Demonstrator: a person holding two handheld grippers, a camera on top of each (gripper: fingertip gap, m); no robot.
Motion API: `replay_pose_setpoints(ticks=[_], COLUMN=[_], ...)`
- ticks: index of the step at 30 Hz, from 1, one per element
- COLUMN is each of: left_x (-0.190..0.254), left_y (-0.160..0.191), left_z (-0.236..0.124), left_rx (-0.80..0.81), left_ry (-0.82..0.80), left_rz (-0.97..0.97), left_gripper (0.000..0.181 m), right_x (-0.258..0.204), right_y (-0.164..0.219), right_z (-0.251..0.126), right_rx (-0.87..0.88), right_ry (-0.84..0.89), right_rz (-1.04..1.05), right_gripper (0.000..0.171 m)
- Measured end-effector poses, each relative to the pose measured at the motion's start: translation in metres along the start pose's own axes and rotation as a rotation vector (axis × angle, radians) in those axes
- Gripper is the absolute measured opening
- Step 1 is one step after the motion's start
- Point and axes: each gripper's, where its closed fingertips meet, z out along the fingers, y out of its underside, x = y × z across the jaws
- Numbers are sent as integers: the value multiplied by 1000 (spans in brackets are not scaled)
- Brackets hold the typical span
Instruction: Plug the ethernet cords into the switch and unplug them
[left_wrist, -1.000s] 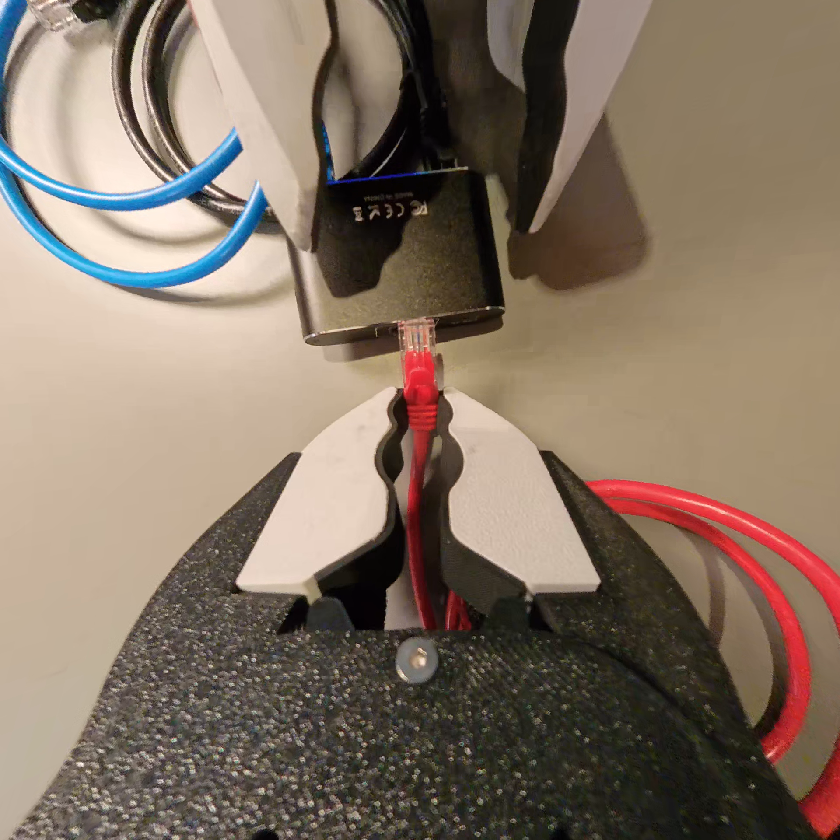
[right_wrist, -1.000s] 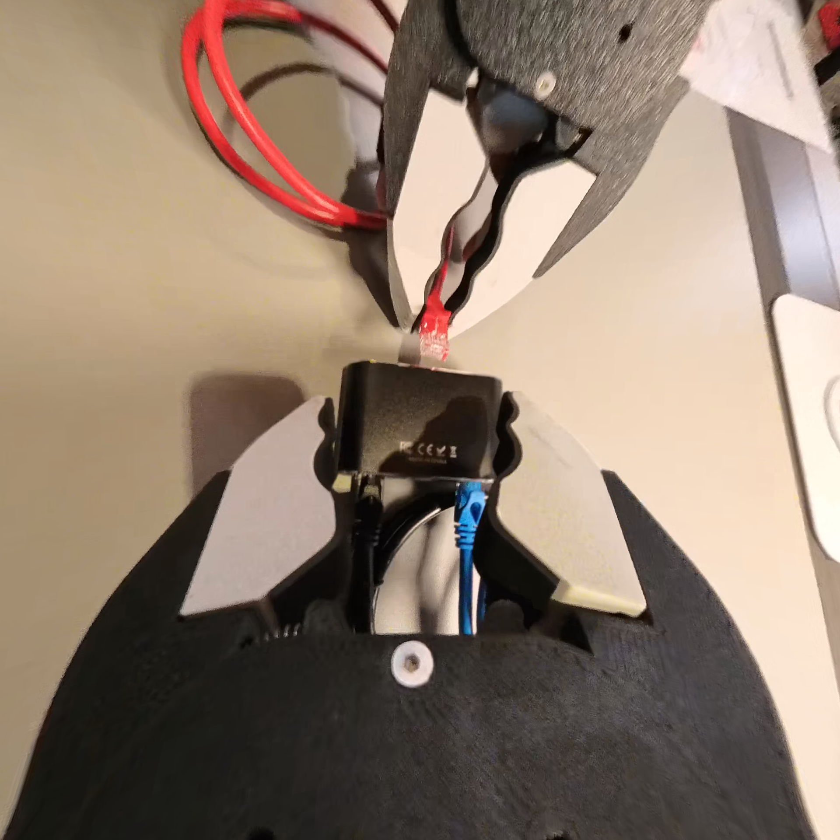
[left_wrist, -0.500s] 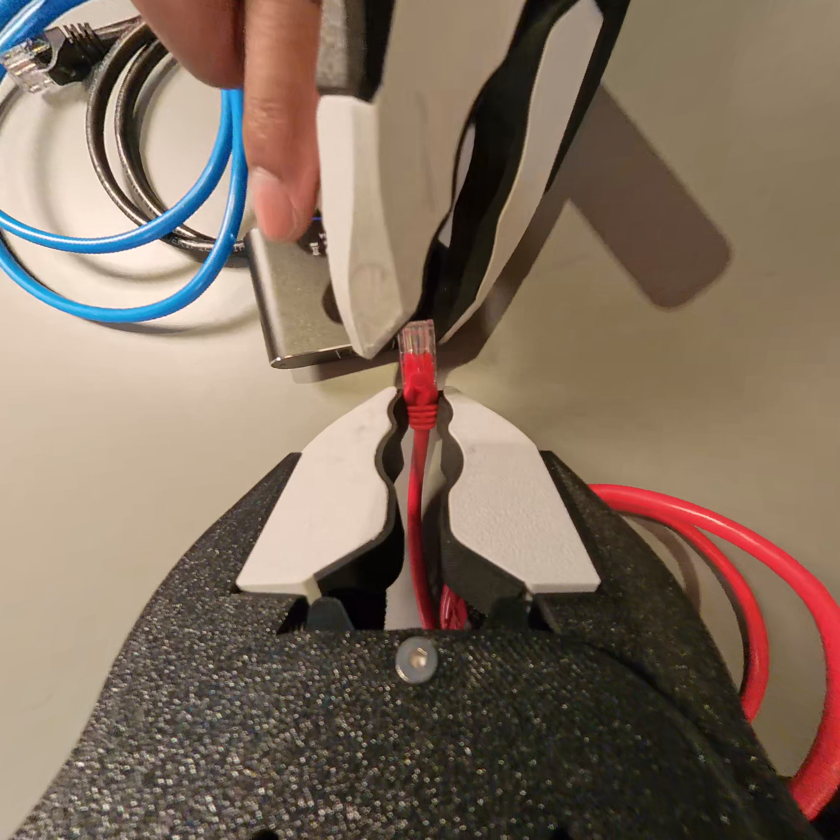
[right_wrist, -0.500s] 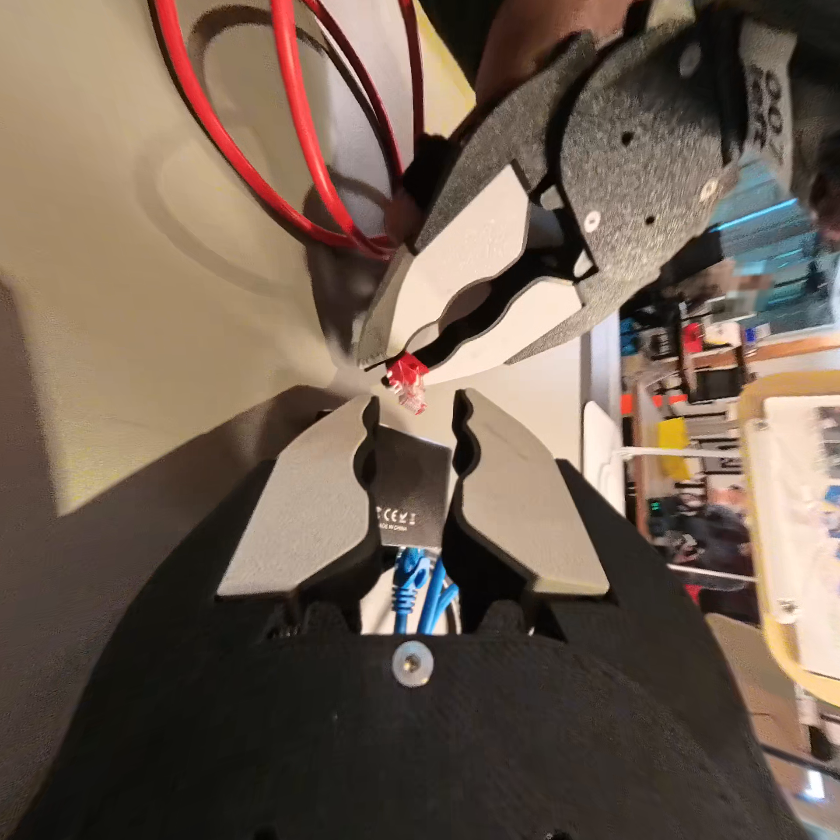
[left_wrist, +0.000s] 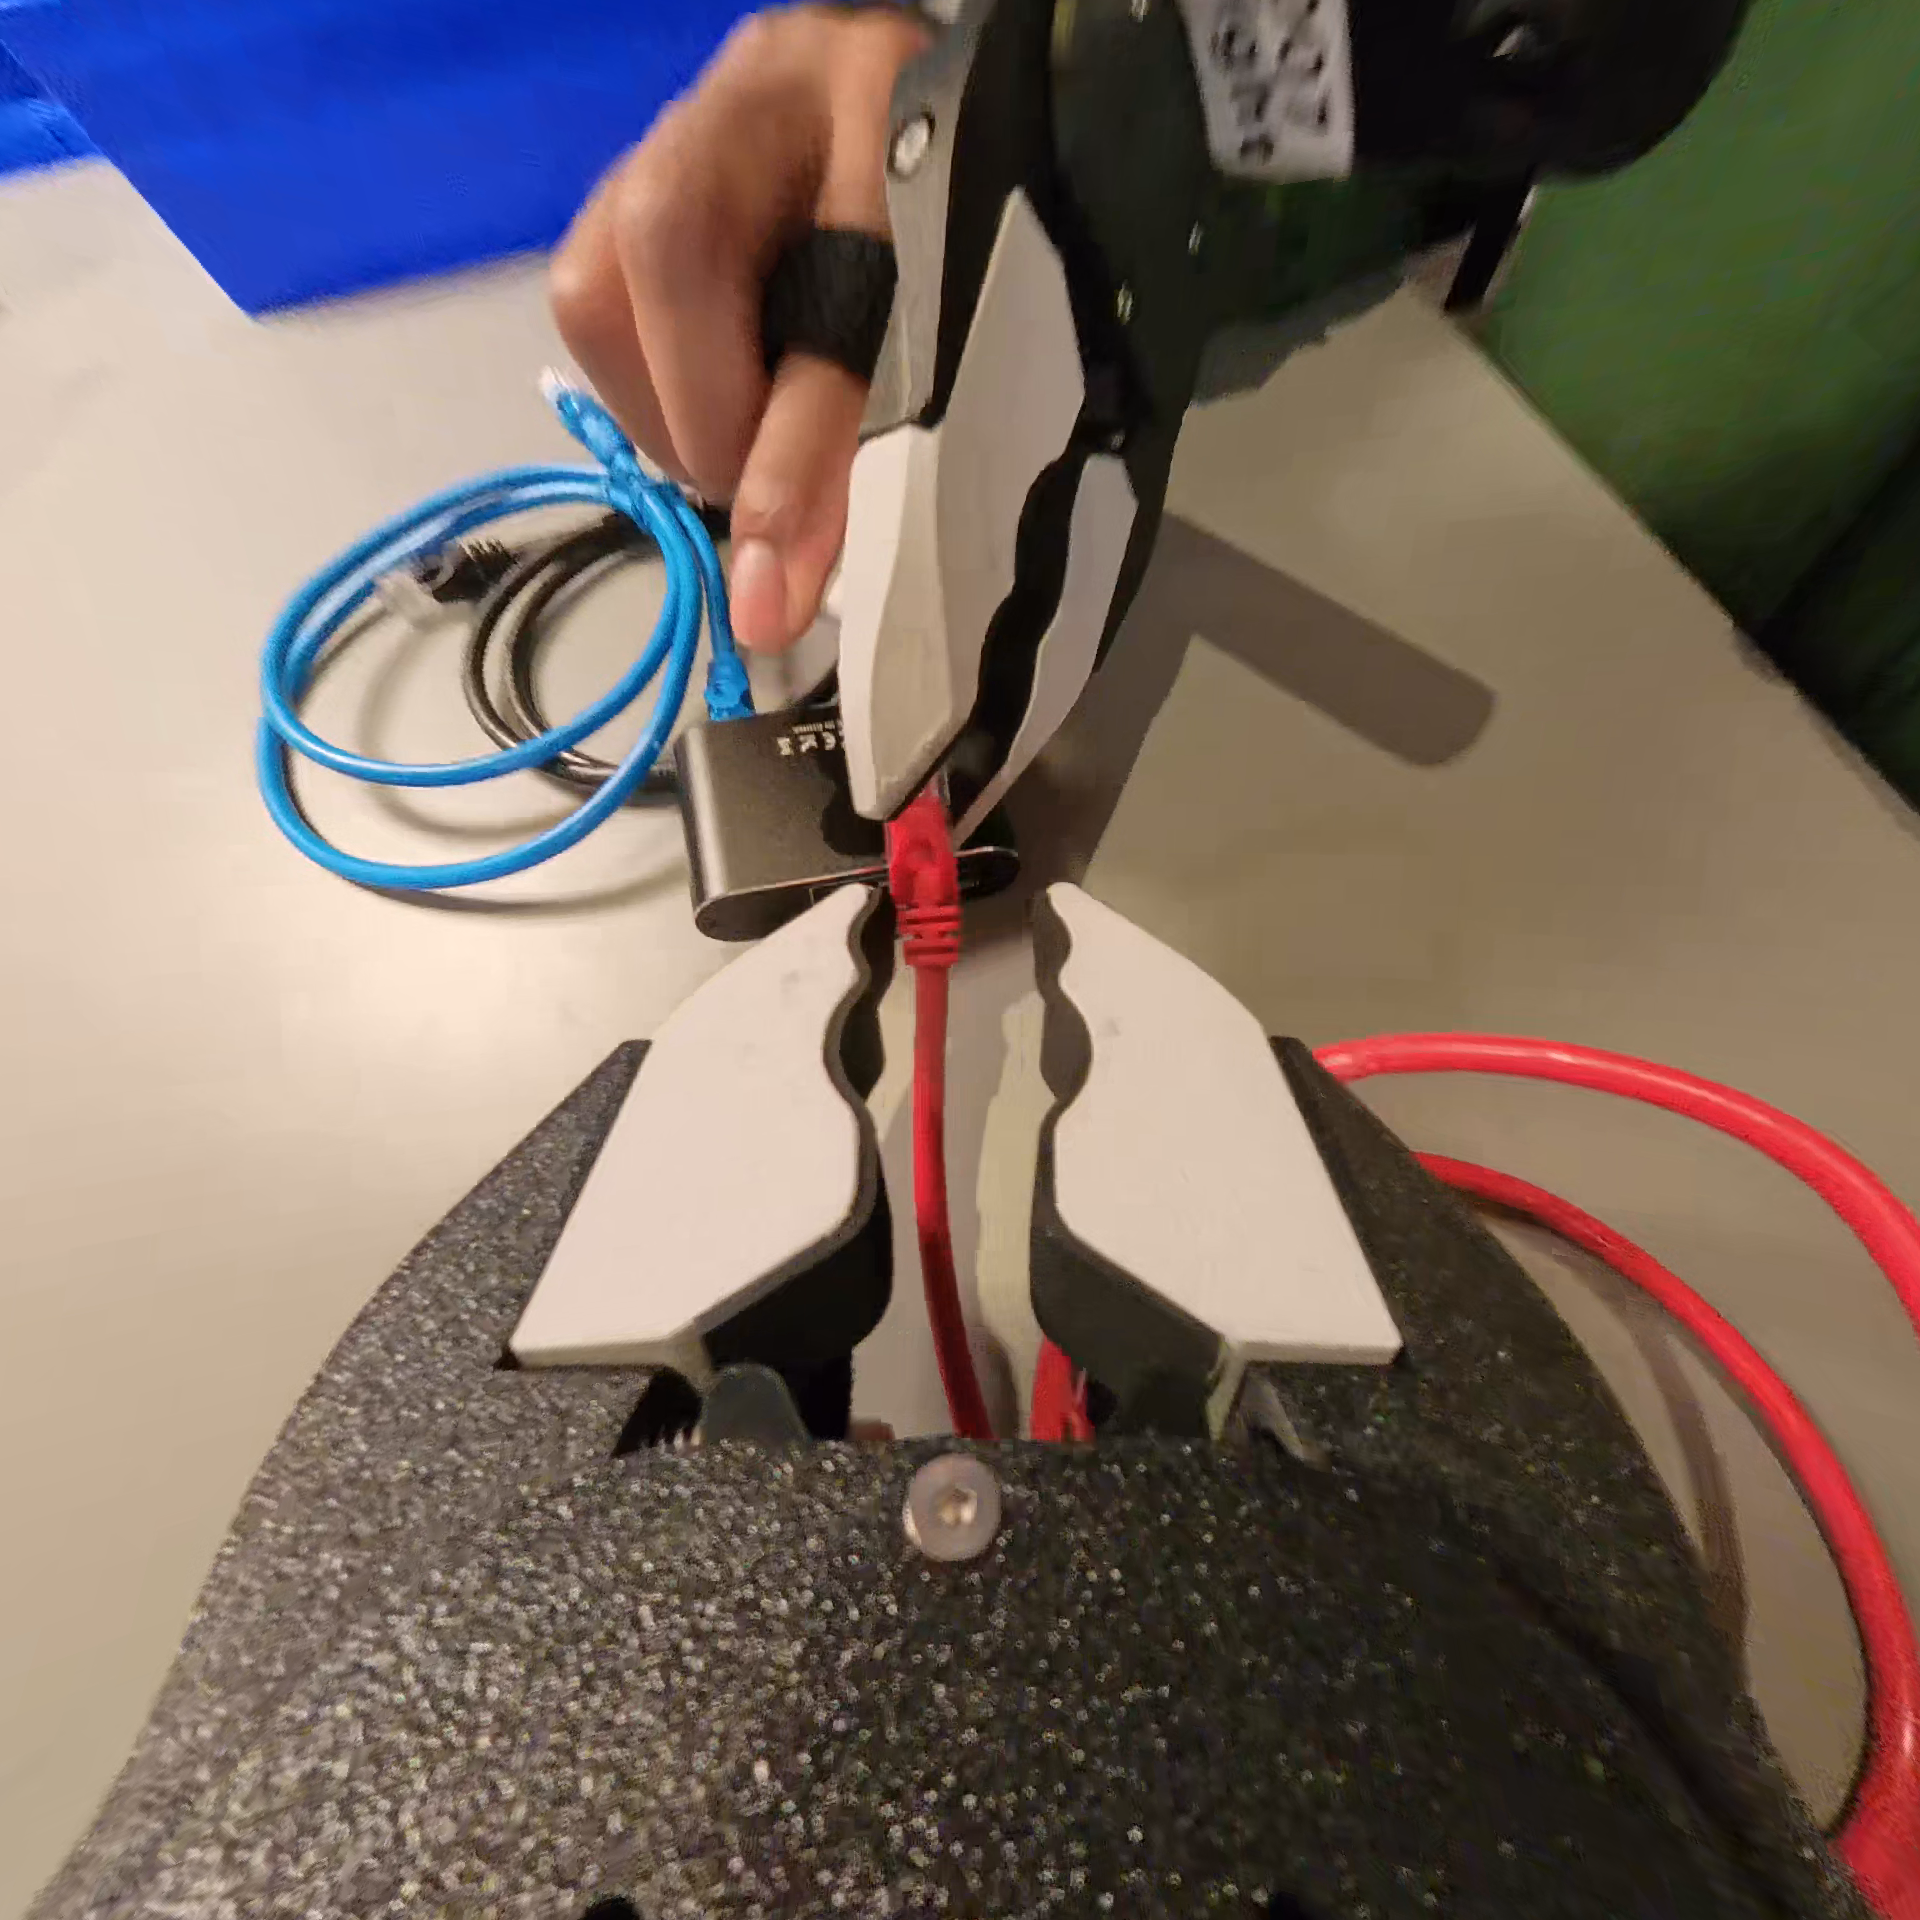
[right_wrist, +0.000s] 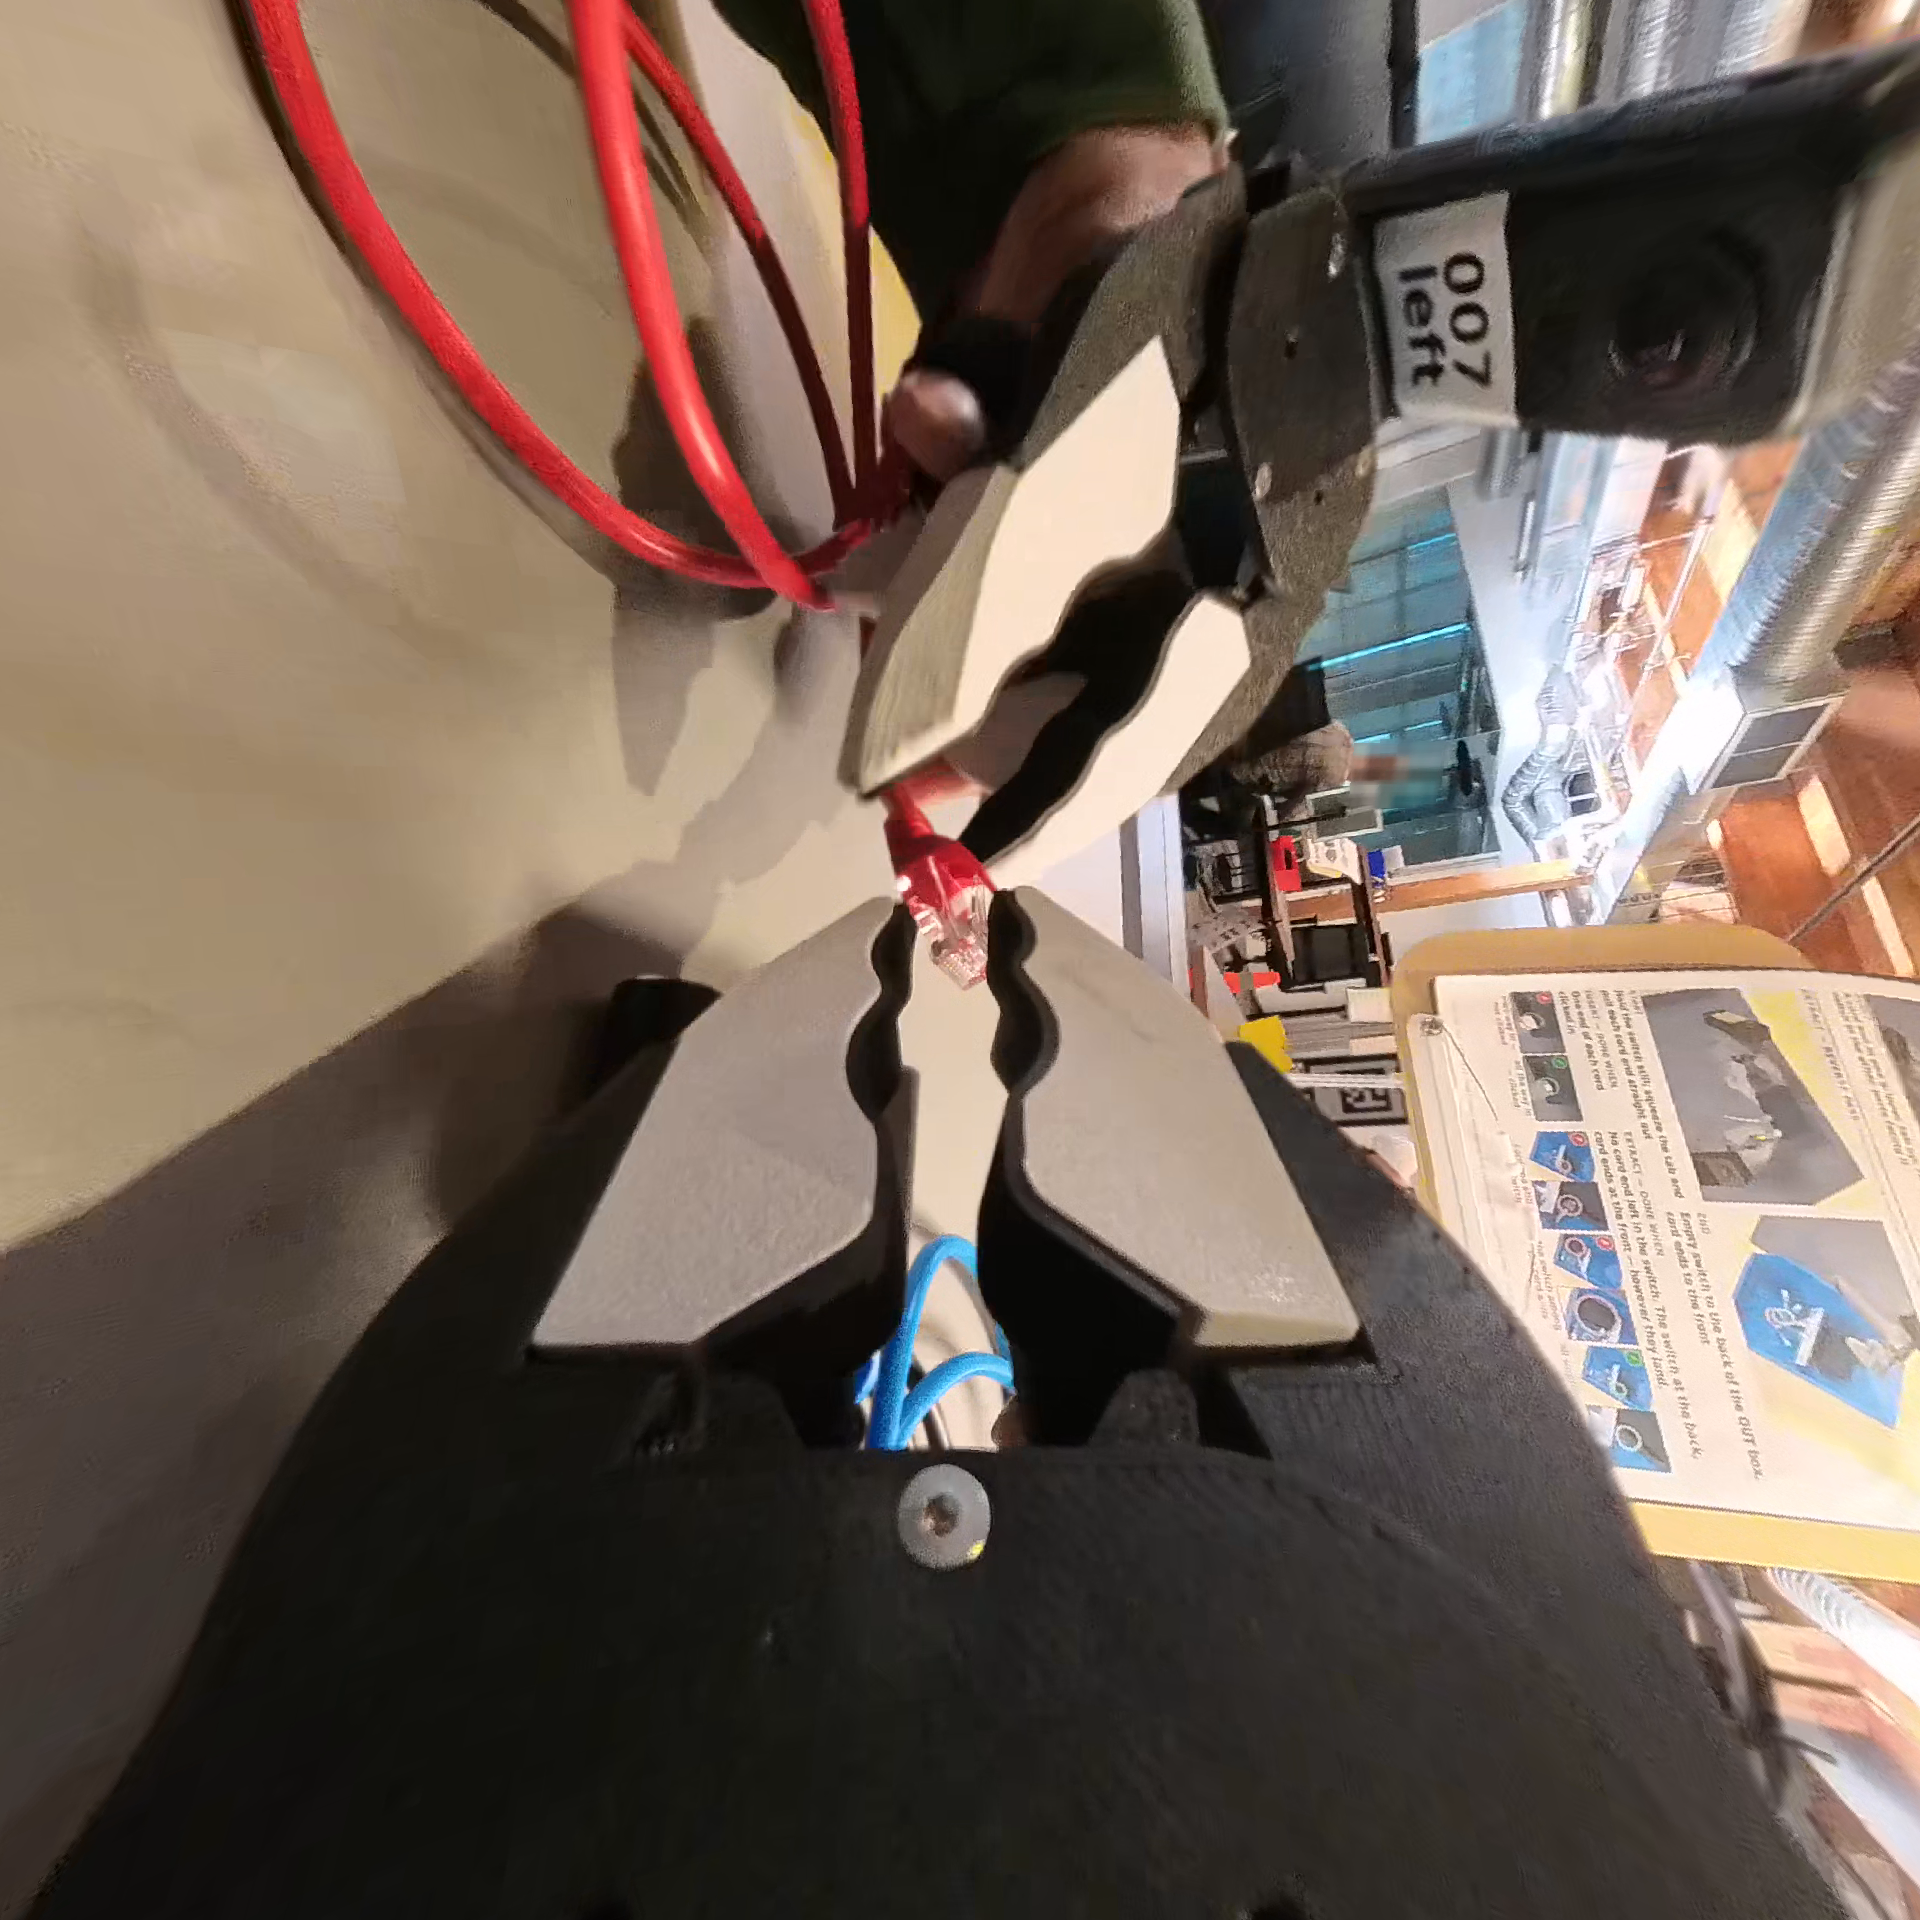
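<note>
A black switch (left_wrist: 769, 821) lies on the beige table (left_wrist: 260, 1039), with a blue cord (left_wrist: 312, 727) plugged into its back. My left gripper (left_wrist: 956, 909) is open, and the red cord (left_wrist: 1766, 1195) runs loosely between its fingers. My right gripper (left_wrist: 935, 805) comes down from above and is shut on the red plug (left_wrist: 920, 873) just over the switch's front edge. In the right wrist view the red plug (right_wrist: 951, 925) sits between my right gripper's (right_wrist: 948, 914) tips, its clear end showing. The left gripper (right_wrist: 925, 810) stands open just beyond it.
A coiled black cord (left_wrist: 488, 675) lies with the blue coil left of the switch. Red loops (right_wrist: 623, 312) lie behind the left gripper. A blue surface (left_wrist: 364, 125) stands at the back left. A board with an instruction sheet (right_wrist: 1662, 1195) stands off the table. Only a small space, under 4 cm, lies between the two pairs of fingers.
My left gripper has opened and let go of the red cord. My right gripper has left the switch, turned and closed on the red plug.
</note>
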Motion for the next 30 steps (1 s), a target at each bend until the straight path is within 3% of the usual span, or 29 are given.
replay_pose_setpoints(ticks=[1,7,14,30], left_x=[0,-15,-7,-7], left_y=[-1,5,-13,-9], left_z=[-5,-26,-22,-11], left_rx=[29,-5,75,67], left_ry=[-9,-112,-76,-116], left_rz=[-5,-52,-77,-43], left_gripper=[31,40,38,16], right_x=[1,15,16,17], right_y=[1,-2,-9,-9], right_z=[0,-2,1,0], right_rx=[1,35,59,87], right_ry=[18,128,181,190], right_rz=[-10,-12,-22,-2], right_gripper=[14,14,14,14])
